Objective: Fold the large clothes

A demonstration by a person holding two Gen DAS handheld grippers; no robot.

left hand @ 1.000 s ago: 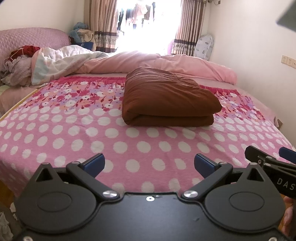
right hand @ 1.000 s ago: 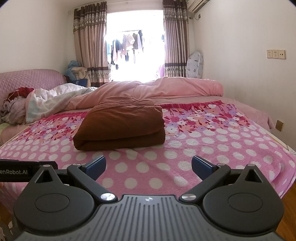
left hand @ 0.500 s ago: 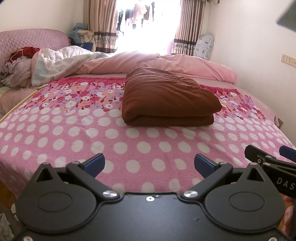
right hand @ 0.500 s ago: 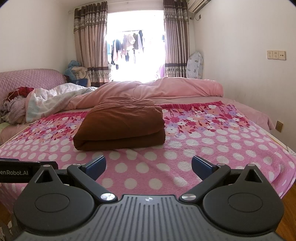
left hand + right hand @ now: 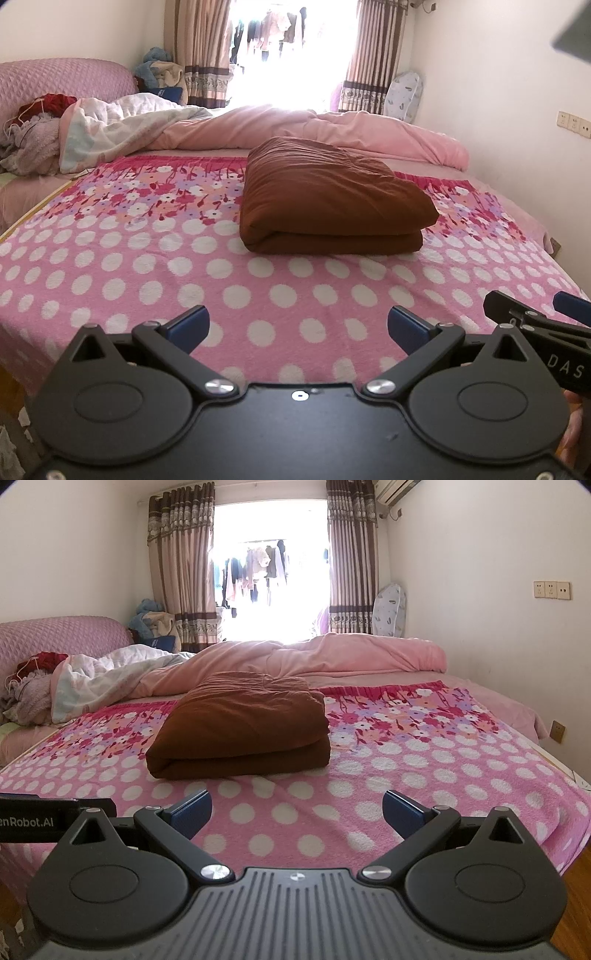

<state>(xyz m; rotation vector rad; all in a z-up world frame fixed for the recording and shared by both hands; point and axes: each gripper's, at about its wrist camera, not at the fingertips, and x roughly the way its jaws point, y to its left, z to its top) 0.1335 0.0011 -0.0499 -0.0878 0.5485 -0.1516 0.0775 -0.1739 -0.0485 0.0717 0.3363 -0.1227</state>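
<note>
A brown garment (image 5: 328, 199) lies folded in a thick rectangular bundle on the pink polka-dot bedspread (image 5: 110, 273); it also shows in the right wrist view (image 5: 243, 725). My left gripper (image 5: 298, 326) is open and empty, held near the bed's front edge, well short of the bundle. My right gripper (image 5: 297, 810) is open and empty, also near the front edge. The right gripper's body (image 5: 543, 325) shows at the right of the left wrist view. The left gripper's body (image 5: 44, 812) shows at the left of the right wrist view.
A crumpled pink duvet (image 5: 314, 129) and a white quilt (image 5: 118, 129) lie along the back of the bed. A pile of clothes (image 5: 33, 140) sits at the far left by the headboard (image 5: 59, 81). A wall runs along the right. The window (image 5: 269, 583) is behind.
Both grippers stay open and almost still. The left wrist view has drifted slightly lower; the bundle has not moved.
</note>
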